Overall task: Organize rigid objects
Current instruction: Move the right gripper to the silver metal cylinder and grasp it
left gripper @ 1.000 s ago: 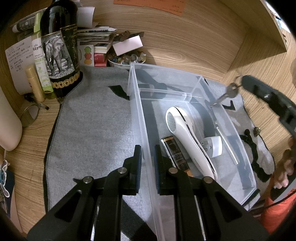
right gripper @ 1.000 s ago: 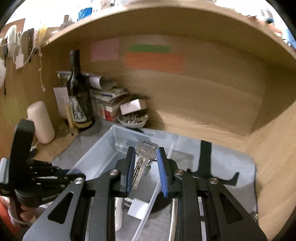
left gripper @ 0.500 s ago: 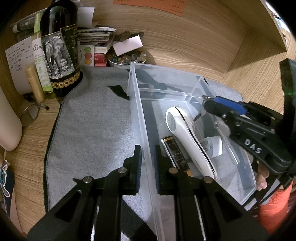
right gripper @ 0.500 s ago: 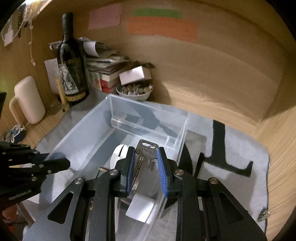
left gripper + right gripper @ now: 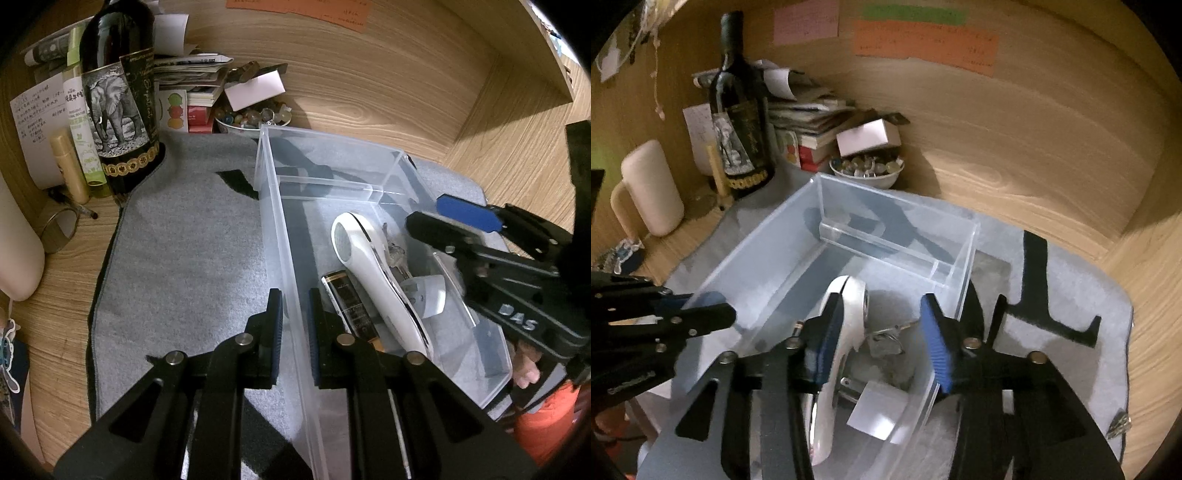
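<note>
A clear plastic bin [image 5: 273,206] stands on a grey mat [image 5: 184,240]. My left gripper [image 5: 294,332] is shut on the bin's near left wall. Inside lie a white handheld device [image 5: 365,266], a dark rectangular lighter-like item [image 5: 351,302], a white adapter [image 5: 428,295] and a silver key [image 5: 886,338]. My right gripper [image 5: 879,332] is open over the bin, with the key lying below it beside the white device [image 5: 849,317]. The right gripper also shows in the left wrist view [image 5: 436,218].
A dark wine bottle [image 5: 118,96], tubes, stacked books and a bowl of beads [image 5: 251,118] stand at the back left. A cream mug [image 5: 650,192] is on the left. A small metal piece [image 5: 1119,424] lies on the mat's right edge. Wooden walls enclose the desk.
My right gripper lowered into the bin, opened and let go of the key, which now lies in the bin. The left gripper has kept its hold on the bin wall.
</note>
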